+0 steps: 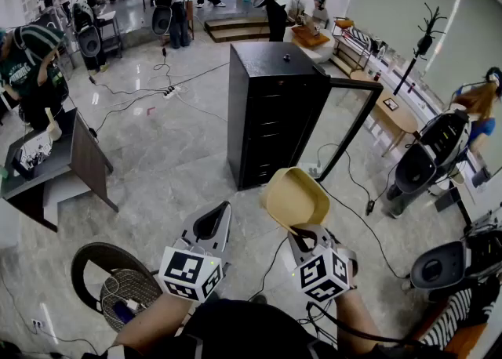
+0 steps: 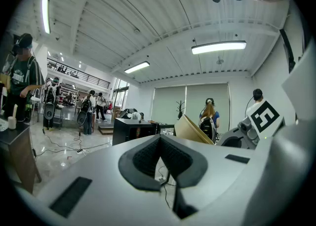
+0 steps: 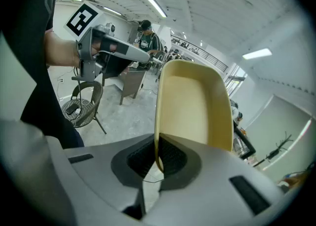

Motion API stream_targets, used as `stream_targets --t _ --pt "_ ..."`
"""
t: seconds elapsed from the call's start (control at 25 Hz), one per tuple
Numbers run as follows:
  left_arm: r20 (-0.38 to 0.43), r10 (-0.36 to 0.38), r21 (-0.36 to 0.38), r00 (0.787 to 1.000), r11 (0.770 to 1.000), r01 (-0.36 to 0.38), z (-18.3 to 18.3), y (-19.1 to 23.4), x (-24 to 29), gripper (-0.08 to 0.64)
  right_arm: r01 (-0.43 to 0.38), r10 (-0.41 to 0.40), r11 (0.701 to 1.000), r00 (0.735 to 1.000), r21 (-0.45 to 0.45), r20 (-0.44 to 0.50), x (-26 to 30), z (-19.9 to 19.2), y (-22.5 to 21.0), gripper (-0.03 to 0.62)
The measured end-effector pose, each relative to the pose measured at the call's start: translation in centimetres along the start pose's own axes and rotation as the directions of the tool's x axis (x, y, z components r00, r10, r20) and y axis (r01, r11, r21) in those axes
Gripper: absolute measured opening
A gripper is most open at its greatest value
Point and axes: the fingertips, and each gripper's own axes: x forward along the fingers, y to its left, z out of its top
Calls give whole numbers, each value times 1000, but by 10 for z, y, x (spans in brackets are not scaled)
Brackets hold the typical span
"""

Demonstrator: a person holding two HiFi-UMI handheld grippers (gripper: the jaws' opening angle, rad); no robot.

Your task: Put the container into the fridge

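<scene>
Right claw (image 3: pixel 158 157) pinching rim of beige oval plastic container (image 1: pixel 294 197). Container held aloft above floor, near black fridge (image 1: pixel 267 114); fridge door (image 1: pixel 351 126) open. Left claw (image 2: pixel 160 156) pressed together, empty, beside right.

Container (image 1: pixel 296 197): an empty, pale yellow tub with rounded corners, held tipped in the air, its rim pinched by the right gripper (image 3: pixel 157 157). Fridge (image 1: pixel 267 114): a tall black cabinet standing on the floor beyond, its door (image 1: pixel 351 81) swung open.
</scene>
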Motion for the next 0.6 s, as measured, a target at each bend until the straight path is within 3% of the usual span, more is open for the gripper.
stream_targets --t 0.6 --pt "38 -3 6 999 1000 3 4 -3 -3 3 4 -4 1000 1000 2 -17 3 -9 -2 17"
